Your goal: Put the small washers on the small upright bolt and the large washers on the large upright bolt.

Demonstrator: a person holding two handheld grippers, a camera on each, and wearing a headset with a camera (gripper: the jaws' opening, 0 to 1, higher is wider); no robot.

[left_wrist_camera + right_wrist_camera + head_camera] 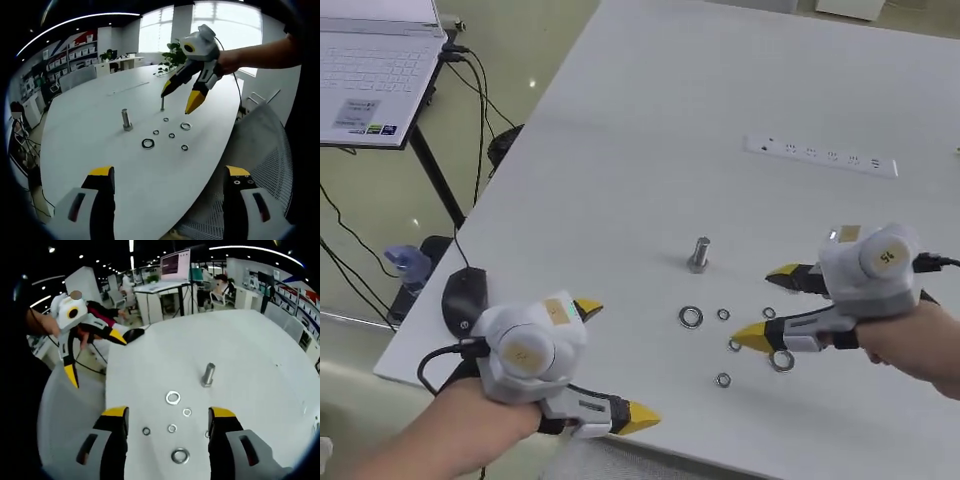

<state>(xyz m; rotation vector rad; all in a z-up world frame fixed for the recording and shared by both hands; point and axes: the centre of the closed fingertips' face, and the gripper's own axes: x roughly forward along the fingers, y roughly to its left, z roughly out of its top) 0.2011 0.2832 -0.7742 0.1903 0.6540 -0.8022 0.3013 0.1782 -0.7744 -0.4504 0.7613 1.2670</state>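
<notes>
**Entry: washer sort, pick stage.** We see no washer on either bolt.

- **R gripper** (767, 305): fingers (116, 416) wide apart and empty, hovering over the washer scatter.
- **L gripper** (615, 362): fingers wide and empty, at the near counter edge, well apart from the parts.
- **Large bolt** (208, 374): upright, ahead of the R fingertips and a bit to the right in the right gripper view.
- **Small bolt** (162, 103): thin, upright. In the left gripper view it sits right by one R fingertip. We can't tell if they touch.
- **Large washers**, qty 2, flat.
  - One (173, 398) lies just ahead of the R fingertips, toward the large bolt.
  - The other (180, 456) lies further back, between the two R fingers.
- **Small washers** (187, 412), qty 4 by our count, flat, scattered between and around the R fingers, near each other.

**Step in hand (our judgement):** R gripper picks one washer.
- **Grip:** The washers look thin and flat, so we'd narrow the fingers first and come down steep. We'd pinch across one rim only, w/o sweeping the neighbours.
- **Which one:** The large washer ahead of the tips gives the shortest carry to the large bolt.
- **Placing:** Lift clear of the bolt top, centre the hole, let go low.

**Room:**
- **Counter** (650, 120): bare beyond the large bolt as far as the power strip (820, 156), well ahead of the R fingers, so there's ample swing room.
- **Near edge:** It runs close behind the washers nearest the L fingers, so a flicked washer could go over.
- **Small bolt:** It stands tight by the R finger, so there's a knock risk.
</notes>
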